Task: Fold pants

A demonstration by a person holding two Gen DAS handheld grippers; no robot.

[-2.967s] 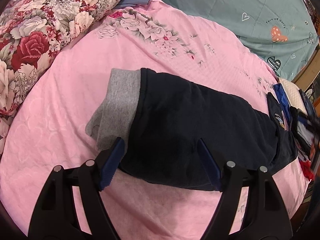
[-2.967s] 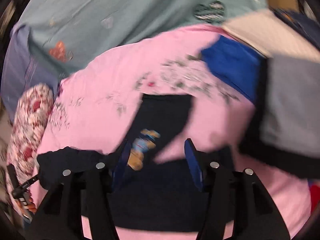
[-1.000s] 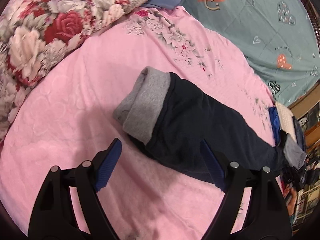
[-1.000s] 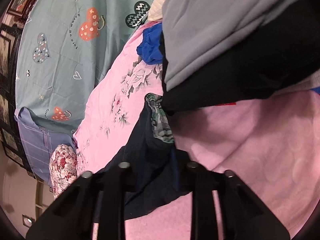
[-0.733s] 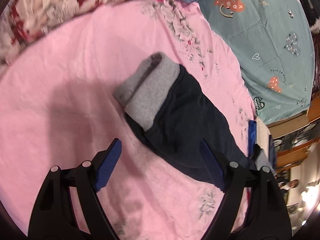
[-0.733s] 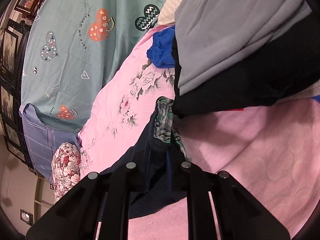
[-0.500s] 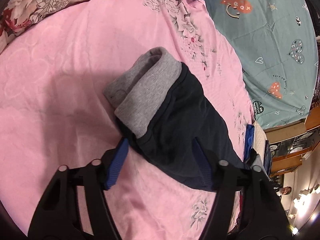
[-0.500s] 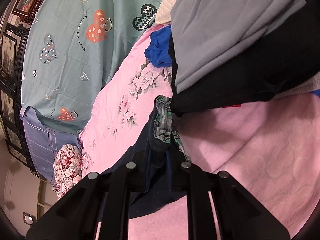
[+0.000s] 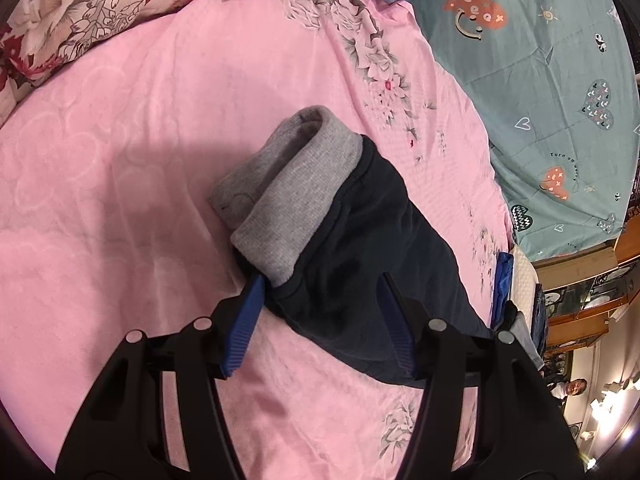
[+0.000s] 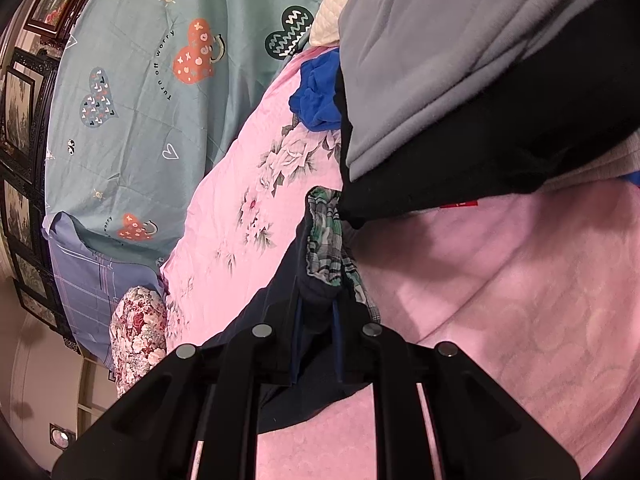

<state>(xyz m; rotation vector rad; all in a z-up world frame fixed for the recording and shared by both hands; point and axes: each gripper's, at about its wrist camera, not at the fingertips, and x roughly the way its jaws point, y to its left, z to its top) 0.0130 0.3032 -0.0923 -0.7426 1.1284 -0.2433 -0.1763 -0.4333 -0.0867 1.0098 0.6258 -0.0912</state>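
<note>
The dark navy pants [image 9: 360, 264] lie on the pink bedspread [image 9: 120, 160], with their grey ribbed waistband [image 9: 288, 200] at the left end. My left gripper [image 9: 320, 292] is open, its blue pads straddling the pants just below the waistband, narrower than before. My right gripper [image 10: 316, 312] is shut on the other end of the pants [image 10: 320, 304], where a green plaid lining [image 10: 326, 236] shows, held beside a pile of clothes.
A pile of grey and black folded clothes [image 10: 460, 100] with a blue garment [image 10: 316, 96] lies close to my right gripper. A floral pillow [image 9: 100, 12] lies at the far left. A teal heart-print quilt [image 9: 540, 80] covers the back of the bed.
My left gripper moved in onto the pants near the waistband and its jaws narrowed. My right gripper closed on the pants' end and stays shut on it.
</note>
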